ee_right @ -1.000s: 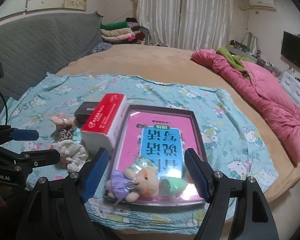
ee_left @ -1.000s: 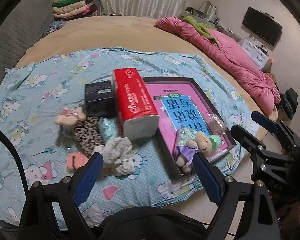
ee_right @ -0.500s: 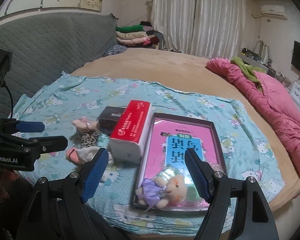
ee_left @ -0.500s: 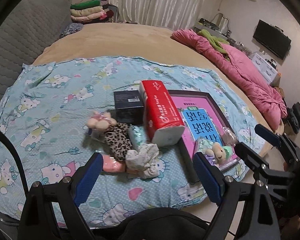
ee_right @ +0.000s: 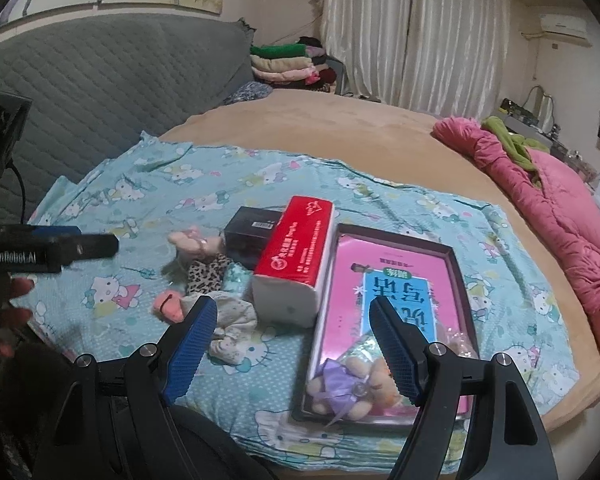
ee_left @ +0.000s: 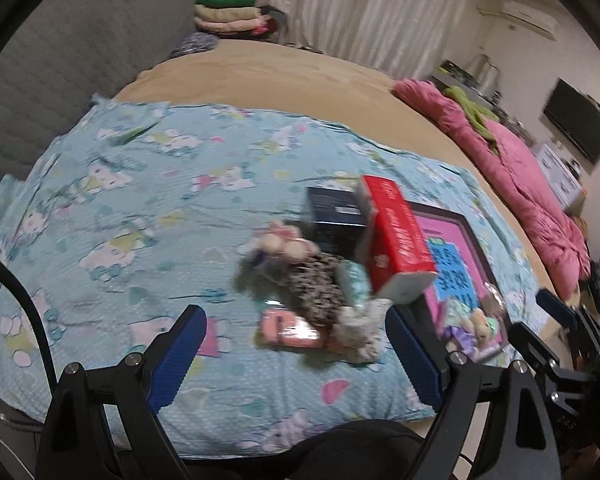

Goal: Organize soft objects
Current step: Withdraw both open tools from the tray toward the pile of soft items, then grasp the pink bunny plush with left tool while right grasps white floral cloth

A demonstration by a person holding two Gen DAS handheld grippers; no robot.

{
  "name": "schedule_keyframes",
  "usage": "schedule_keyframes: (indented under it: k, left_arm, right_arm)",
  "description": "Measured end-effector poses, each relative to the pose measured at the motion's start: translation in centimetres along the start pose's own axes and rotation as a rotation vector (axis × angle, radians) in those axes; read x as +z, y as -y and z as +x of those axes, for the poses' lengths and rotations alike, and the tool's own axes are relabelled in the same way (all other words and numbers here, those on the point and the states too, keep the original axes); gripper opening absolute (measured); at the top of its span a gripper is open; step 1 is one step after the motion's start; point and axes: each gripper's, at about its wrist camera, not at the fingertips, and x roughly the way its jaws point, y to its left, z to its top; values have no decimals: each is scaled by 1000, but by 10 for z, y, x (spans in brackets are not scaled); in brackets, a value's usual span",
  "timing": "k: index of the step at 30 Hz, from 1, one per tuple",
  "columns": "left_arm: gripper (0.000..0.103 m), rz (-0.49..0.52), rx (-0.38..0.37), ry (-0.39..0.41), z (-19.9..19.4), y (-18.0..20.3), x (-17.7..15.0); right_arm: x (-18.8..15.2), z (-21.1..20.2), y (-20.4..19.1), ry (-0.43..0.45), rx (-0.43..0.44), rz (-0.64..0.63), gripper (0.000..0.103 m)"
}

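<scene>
A heap of soft things lies on the blue cartoon-print cloth (ee_right: 140,200): a leopard-print piece (ee_left: 312,284), a white crumpled cloth (ee_right: 232,328), a small pink item (ee_right: 168,304) and a pale doll (ee_right: 192,242). A red tissue pack (ee_right: 296,252) leans beside them. A small plush bear (ee_right: 356,376) in a purple dress lies in the dark tray (ee_right: 456,272) on a pink book. My left gripper (ee_left: 296,352) hovers open just short of the heap, nothing between its fingers. My right gripper (ee_right: 292,344) hangs open over the near edge, between the white cloth and the bear.
A black box (ee_right: 252,228) sits behind the tissue pack. A pink quilt (ee_right: 560,208) is bunched at the right of the tan bed. Folded clothes (ee_right: 284,64) are stacked at the back by a grey padded headboard (ee_right: 100,80). A hand (ee_right: 12,312) holds the left gripper.
Both views have slid leftward across the bed, so the heap and tray now sit further right. The left view is motion-blurred. Both grippers stayed open and nothing was picked up.
</scene>
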Motion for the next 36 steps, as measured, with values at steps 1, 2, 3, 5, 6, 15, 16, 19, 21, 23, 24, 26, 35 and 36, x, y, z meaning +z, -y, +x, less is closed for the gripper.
schedule_keyframes:
  k: [1, 2, 3, 5, 6, 15, 16, 19, 21, 23, 24, 26, 35, 36]
  left_arm:
    - [91, -12, 6, 1, 0, -7, 0]
    - [91, -21, 11, 0, 1, -12, 0]
    - [91, -34, 18, -2, 3, -19, -1]
    - [91, -50, 28, -3, 5, -29, -2]
    - [91, -58, 30, -4, 6, -32, -2]
    - [91, -86, 27, -16, 25, -41, -6]
    - [91, -87, 26, -18, 28, -41, -6]
    - [91, -87, 18, -31, 40, -39, -5]
    - [91, -80, 14, -37, 49, -37, -4]
    - [91, -71, 12, -48, 57, -34, -3]
    - [91, -65, 6, -53, 63, -33, -2]
    - [91, -54, 1, -59, 71, -30, 0]
    - [91, -25, -13, -95, 108, -25, 12]
    - [91, -27, -17, -97, 111, -25, 14]
  right_arm:
    - [0, 2, -2, -4, 0, -1, 80]
    - [0, 4, -5, -9, 9, -6, 80]
    - [-1, 7, -6, -12, 14, -9, 80]
    - [-2, 11, -12, -20, 23, -20, 80]
    - [-3, 13, -14, -23, 28, -24, 80]
    - [-8, 39, -43, -63, 72, -95, 80]
    - [-9, 42, -46, -67, 76, -105, 80]
    - [-12, 54, -54, -81, 80, -134, 80]
    - [-13, 63, -57, -91, 87, -143, 80]
    - [-13, 70, -58, -100, 96, -144, 80]
    - [-14, 76, -59, -109, 101, -146, 80]
    - [-14, 85, -62, -117, 105, -154, 80]
    - [-19, 123, -76, -171, 106, -210, 80]
    - [-20, 126, -77, -171, 106, -220, 80]
